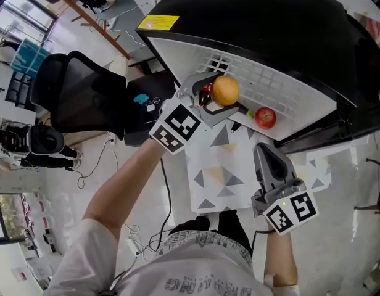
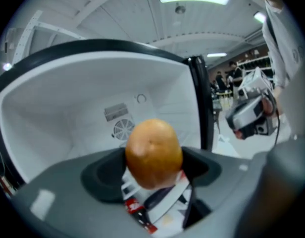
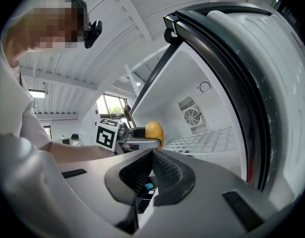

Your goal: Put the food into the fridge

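An orange point(image 1: 225, 90) is held in my left gripper point(image 1: 218, 98), which is shut on it just in front of the open fridge's white wire shelf point(image 1: 270, 82). In the left gripper view the orange point(image 2: 153, 152) fills the jaws of the left gripper point(image 2: 153, 171), with the white fridge interior point(image 2: 93, 108) behind it. A red apple point(image 1: 264, 117) lies on the shelf's near edge, to the right of the orange. My right gripper point(image 1: 264, 152) hangs lower right, shut and empty, its jaws meeting at the tips point(image 3: 152, 153). From there the orange point(image 3: 154, 134) shows to the left.
The fridge's dark door frame point(image 3: 231, 83) runs close on the right of the right gripper. A black office chair point(image 1: 79, 91) stands to the left. A white mat with grey triangles point(image 1: 221, 177) lies below the fridge opening, and cables point(image 1: 165, 190) trail on the floor.
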{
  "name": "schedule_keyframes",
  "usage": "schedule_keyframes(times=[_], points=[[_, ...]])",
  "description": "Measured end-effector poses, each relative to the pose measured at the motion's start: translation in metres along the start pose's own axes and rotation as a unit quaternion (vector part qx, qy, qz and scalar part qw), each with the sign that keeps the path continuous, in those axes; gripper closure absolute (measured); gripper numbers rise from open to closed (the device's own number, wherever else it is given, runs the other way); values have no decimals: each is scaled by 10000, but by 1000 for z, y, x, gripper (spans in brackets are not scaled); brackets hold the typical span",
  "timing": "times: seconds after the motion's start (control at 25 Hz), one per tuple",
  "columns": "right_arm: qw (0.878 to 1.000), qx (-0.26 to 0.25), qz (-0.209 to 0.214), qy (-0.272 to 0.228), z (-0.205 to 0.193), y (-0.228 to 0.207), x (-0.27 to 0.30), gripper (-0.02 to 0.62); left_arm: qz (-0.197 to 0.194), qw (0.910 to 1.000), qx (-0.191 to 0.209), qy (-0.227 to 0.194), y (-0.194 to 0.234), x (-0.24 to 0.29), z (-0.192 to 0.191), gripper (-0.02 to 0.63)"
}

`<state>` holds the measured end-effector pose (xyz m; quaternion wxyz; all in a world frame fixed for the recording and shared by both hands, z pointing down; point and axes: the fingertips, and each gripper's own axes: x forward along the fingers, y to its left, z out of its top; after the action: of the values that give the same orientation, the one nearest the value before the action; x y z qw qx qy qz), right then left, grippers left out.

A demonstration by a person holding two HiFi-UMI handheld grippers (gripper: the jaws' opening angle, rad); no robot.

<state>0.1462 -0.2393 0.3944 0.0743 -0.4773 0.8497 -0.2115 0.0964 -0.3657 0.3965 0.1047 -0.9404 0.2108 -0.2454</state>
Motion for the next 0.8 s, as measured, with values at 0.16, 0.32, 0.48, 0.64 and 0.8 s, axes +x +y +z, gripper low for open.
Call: schedule_keyframes(times=[0.16, 0.32, 0.48, 0.64, 0.8], points=[[10000, 29, -40, 17, -3, -8, 2, 594, -18, 9992, 347, 217, 11, 16, -6, 253], [9999, 62, -88, 16, -6, -15, 5, 594, -75, 9948, 889, 491, 14, 32, -11, 253], [9999, 97, -89, 17, -9, -18, 9, 594, -135, 9871, 1392, 774, 18, 48, -17, 253], [9999, 138, -88, 17, -11, -23, 12, 594, -264, 9760, 1870, 1089, 20, 64, -23, 253], [9997, 187, -127, 27, -14, -29, 12, 594, -361, 9620, 2328, 1378, 23, 77, -25, 253]])
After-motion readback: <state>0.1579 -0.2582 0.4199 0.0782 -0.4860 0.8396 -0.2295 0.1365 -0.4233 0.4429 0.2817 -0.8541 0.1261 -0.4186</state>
